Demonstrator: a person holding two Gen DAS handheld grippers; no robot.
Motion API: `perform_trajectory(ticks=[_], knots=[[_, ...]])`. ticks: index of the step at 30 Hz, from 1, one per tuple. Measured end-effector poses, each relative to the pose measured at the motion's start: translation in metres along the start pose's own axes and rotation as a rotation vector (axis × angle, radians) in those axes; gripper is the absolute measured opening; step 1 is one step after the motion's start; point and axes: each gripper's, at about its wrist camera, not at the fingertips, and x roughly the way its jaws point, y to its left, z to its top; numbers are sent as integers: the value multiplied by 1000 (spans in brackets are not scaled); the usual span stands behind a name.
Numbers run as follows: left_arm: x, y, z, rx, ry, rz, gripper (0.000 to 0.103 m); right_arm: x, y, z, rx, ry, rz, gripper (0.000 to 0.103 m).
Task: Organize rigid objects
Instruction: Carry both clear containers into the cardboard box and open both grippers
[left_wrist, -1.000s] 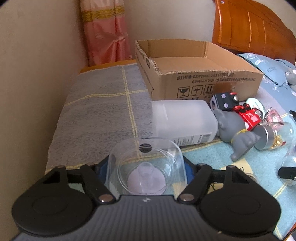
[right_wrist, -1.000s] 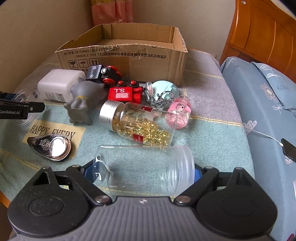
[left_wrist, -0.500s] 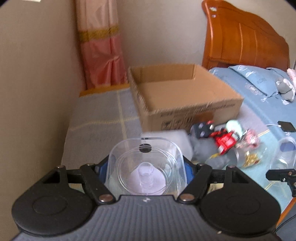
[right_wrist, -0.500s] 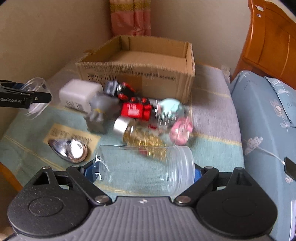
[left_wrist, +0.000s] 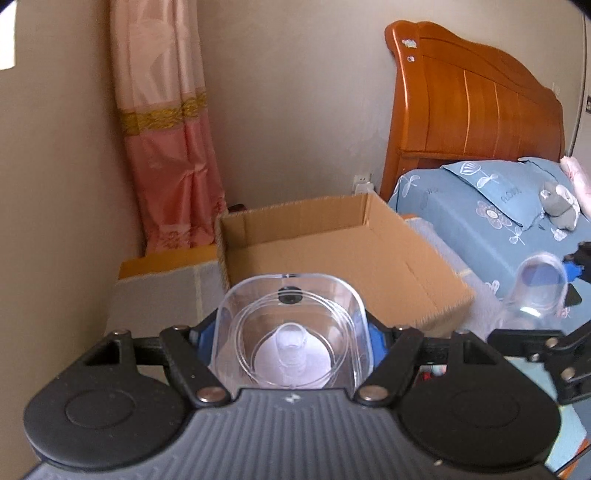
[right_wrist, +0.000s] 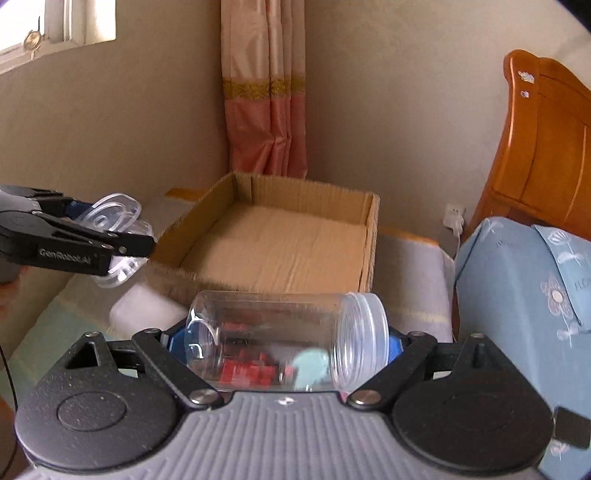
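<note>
Left gripper (left_wrist: 291, 347): clamped on a clear plastic lid (left_wrist: 291, 343), its blue pads pressing the lid's two sides. The lid is rounded-square, with concentric rings and a central knob, and is held clear of the surface in front of the box. In the right wrist view the same gripper (right_wrist: 122, 240) enters from the left edge with the lid (right_wrist: 114, 218) tilted beside the box's near left corner.

Right gripper (right_wrist: 288, 343): clamped on a clear plastic jar (right_wrist: 288, 339). The jar lies crosswise between the fingers, threaded mouth to the right, base to the left, with nothing inside. In the left wrist view this jar (left_wrist: 539, 288) shows at the right edge, seen end-on.

Cardboard box (left_wrist: 332, 258): open-topped and shallow, with its brown floor bare. It stands on a counter (left_wrist: 155, 295) covered by a grey cloth with pale yellow lines, set in the corner of the room.

White plastic container (right_wrist: 147, 314): lies on the counter just in front of the box's near left corner.

Red toy pieces (right_wrist: 247, 369) and a pale green round item (right_wrist: 310, 365): seen blurred through the jar wall, lying below it.

Surroundings: pink curtain (left_wrist: 166, 147) in the corner behind the box; wooden headboard (left_wrist: 476, 107) and blue flowered bedding (left_wrist: 480, 221) to the right.
</note>
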Motion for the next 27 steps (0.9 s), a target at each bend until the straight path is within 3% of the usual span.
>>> perform_trajectory(ticks=[11, 16, 24, 26, 27], knots=[[45, 0, 38, 9, 11, 34, 74, 68, -10, 56, -41, 2, 12, 94], [62, -5, 41, 27, 28, 34, 74, 86, -8, 59, -61, 11, 11, 103], [86, -6, 42, 18, 55, 52, 75, 82, -18, 41, -14, 23, 36, 103], [87, -5, 45, 5, 48, 54, 98, 80, -19, 36, -11, 30, 31, 103], [86, -5, 46, -2, 35, 65, 102, 78, -18, 34, -12, 31, 28, 103]])
